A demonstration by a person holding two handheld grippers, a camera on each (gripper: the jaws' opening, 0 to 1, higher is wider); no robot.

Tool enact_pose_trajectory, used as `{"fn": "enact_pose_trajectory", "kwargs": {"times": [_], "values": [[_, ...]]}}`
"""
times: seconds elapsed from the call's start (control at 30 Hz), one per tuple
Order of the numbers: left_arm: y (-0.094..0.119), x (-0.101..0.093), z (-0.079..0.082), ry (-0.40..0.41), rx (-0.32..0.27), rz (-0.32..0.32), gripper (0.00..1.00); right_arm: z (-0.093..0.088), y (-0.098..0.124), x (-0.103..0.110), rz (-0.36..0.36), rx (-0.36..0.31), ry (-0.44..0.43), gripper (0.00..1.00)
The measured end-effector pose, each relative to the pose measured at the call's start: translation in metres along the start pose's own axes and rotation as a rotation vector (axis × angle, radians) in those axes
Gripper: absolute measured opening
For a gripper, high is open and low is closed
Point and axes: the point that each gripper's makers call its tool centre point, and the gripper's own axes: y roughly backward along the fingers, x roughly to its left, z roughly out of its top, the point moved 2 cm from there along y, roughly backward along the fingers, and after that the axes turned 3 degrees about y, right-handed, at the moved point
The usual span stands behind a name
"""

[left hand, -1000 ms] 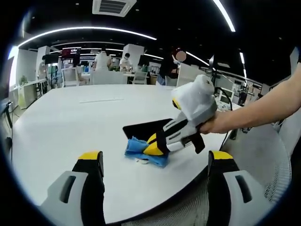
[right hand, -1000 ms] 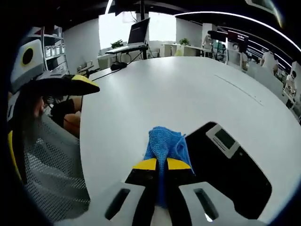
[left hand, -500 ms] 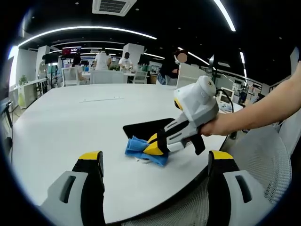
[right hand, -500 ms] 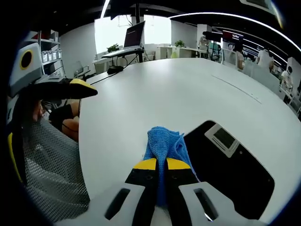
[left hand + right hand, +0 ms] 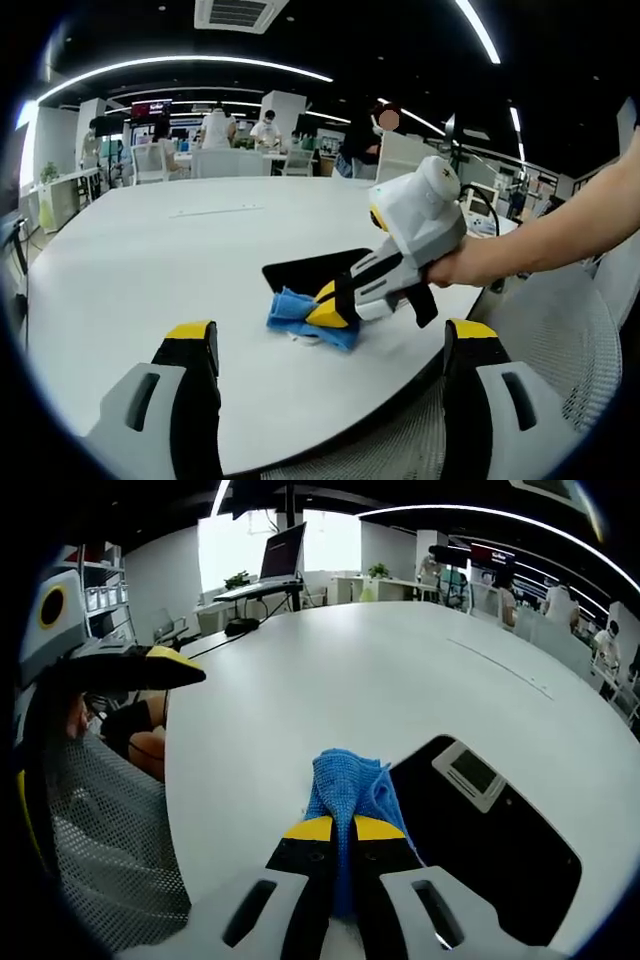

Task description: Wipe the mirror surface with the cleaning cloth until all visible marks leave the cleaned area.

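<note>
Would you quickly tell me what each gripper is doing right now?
Left gripper: open, holding nothing.
Right gripper: shut on the blue cloth.

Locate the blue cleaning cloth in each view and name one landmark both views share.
Left gripper view: blue woven cleaning cloth just below centre, clamped by the right hand-held gripper.
Right gripper view: cloth bottom centre, between that view's own jaws.
Shared landmark: flat dark rectangular mirror on the white table, beside the cloth.

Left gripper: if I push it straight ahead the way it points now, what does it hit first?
Likely the blue cloth held by the right gripper, just ahead on the white table. The left gripper is open; depth is hard to judge, so it might skim the table first.
</note>
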Motion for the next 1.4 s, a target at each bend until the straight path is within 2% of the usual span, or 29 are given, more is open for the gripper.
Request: {"fn": "enact_pose_trajectory", "kwargs": {"times": [0.4,0.43,0.47,0.77,1.13,1.4], "values": [[0.001,0.0,0.001,0.004,-0.007,0.0,0.91,0.0,0.0,-0.001,0.015,0.006,0.015,0.0],[0.001,0.0,0.001,0.004,-0.007,-0.001,0.91,0.0,0.0,-0.001,0.014,0.004,0.013,0.0],[0.001,0.0,0.001,0.004,-0.008,0.0,0.91,0.001,0.0,-0.003,-0.017,-0.001,0.027,0.0],[0.001,0.001,0.002,0.005,-0.014,0.003,0.91,0.002,-0.002,-0.006,-0.04,-0.021,0.004,0.0],[0.0,0.001,0.0,0.005,0.0,0.0,0.91,0.01,-0.013,-0.028,-0.07,-0.023,-0.068,0.0],[0.0,0.002,0.0,0.005,0.003,0.012,0.89,0.015,-0.021,-0.046,-0.085,-0.017,-0.083,0.0]]}}
